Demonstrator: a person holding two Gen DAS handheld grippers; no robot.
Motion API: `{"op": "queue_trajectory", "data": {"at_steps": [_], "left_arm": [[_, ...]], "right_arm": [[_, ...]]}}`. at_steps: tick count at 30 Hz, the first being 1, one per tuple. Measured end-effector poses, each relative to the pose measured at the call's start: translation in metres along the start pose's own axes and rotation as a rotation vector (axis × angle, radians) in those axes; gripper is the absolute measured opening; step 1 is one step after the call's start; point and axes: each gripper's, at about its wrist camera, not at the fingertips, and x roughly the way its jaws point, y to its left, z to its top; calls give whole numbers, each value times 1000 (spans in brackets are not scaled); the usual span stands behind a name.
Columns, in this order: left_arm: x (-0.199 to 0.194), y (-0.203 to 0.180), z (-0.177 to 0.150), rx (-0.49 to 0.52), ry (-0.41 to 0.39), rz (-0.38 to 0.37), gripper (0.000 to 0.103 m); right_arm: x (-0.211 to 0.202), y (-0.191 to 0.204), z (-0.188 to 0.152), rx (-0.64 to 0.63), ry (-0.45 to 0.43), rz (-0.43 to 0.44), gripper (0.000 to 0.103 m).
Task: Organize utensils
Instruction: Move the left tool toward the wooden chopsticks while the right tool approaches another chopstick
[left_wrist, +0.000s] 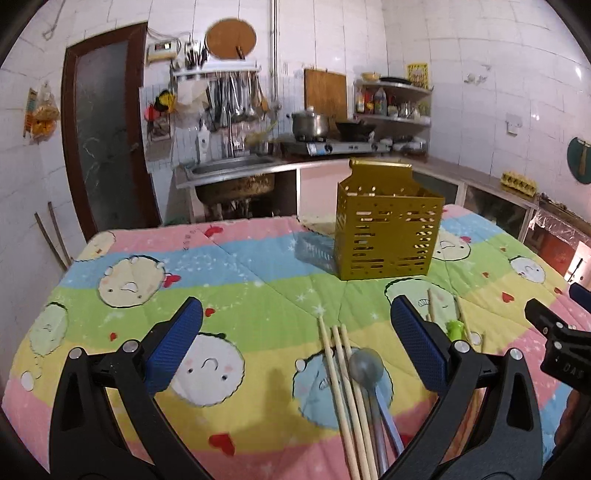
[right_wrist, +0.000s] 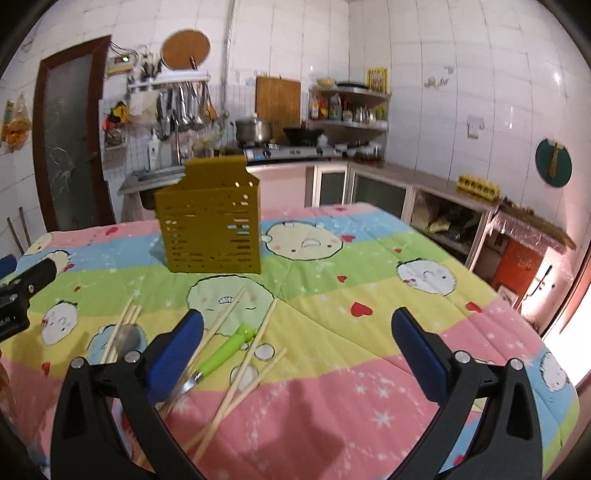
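A gold perforated utensil holder stands upright on the cartoon quilt; it also shows in the right wrist view. Three wooden chopsticks and a grey spoon lie between my left gripper's fingers. My left gripper is open and empty above them. In the right wrist view, several chopsticks and a green-handled utensil lie near the left finger. My right gripper is open and empty. The grey spoon lies further left.
The quilt covers the whole table. A kitchen counter with a sink, stove and pot runs behind. The other gripper shows at the right edge of the left view and the left edge of the right view.
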Motion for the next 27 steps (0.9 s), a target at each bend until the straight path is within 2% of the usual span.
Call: {"op": "queue_trajectory", "data": {"at_steps": [5, 9, 13, 17, 27], "left_arm": [[37, 4, 11, -46, 70, -19, 98], [64, 4, 14, -43, 136, -49, 98], [85, 1, 9, -19, 187, -18, 98], [101, 9, -3, -31, 230, 18, 98], [131, 19, -23, -39, 333, 38, 98]], "right_arm": [[46, -1, 15, 37, 82, -16, 99], [78, 6, 18, 13, 140, -49, 99], [106, 6, 17, 15, 185, -60, 99], [120, 3, 9, 21, 211, -63, 99], [136, 7, -2, 10, 235, -91, 99]]}}
